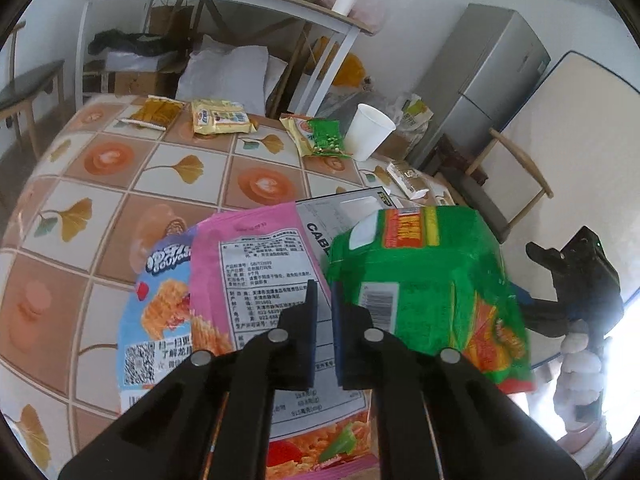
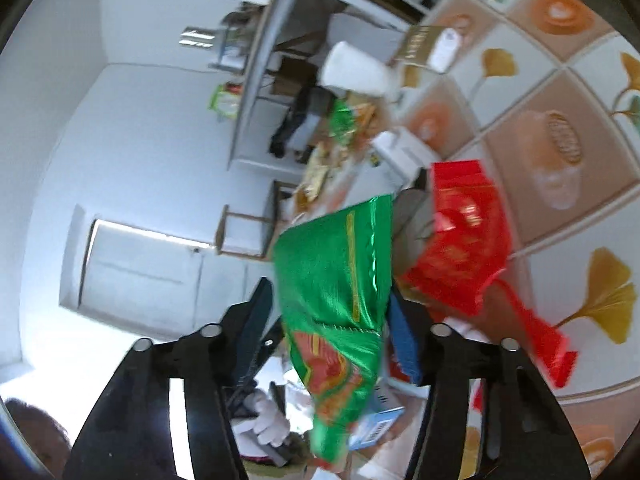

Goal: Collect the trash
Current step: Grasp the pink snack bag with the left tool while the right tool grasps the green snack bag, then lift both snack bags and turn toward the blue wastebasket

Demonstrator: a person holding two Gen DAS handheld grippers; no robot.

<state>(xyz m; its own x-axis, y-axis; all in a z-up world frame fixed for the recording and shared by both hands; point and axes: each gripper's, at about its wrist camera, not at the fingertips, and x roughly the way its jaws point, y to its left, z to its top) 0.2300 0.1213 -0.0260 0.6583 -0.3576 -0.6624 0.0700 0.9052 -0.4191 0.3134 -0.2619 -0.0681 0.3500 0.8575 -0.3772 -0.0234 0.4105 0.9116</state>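
My left gripper (image 1: 324, 300) is shut on a bunch of wrappers: a pink snack bag (image 1: 256, 256), a blue-white snack bag (image 1: 160, 304) under it and a green wrapper (image 1: 424, 276) at the right. My right gripper (image 2: 328, 316) is open, tilted on its side; the green wrapper (image 2: 336, 272) hangs between its fingers without being pinched. A red wrapper (image 2: 468, 236) is just beyond it. The right gripper also shows in the left wrist view (image 1: 576, 280) off the table's right side. More wrappers (image 1: 222, 116) lie at the table's far edge.
The table (image 1: 100, 208) has a tiled leaf-pattern cloth. A white paper cup (image 1: 370, 130), a green-yellow packet (image 1: 320, 134), a yellow packet (image 1: 154, 112) and a small box (image 1: 406, 178) sit at its far side. Shelving, a fridge and chairs stand behind.
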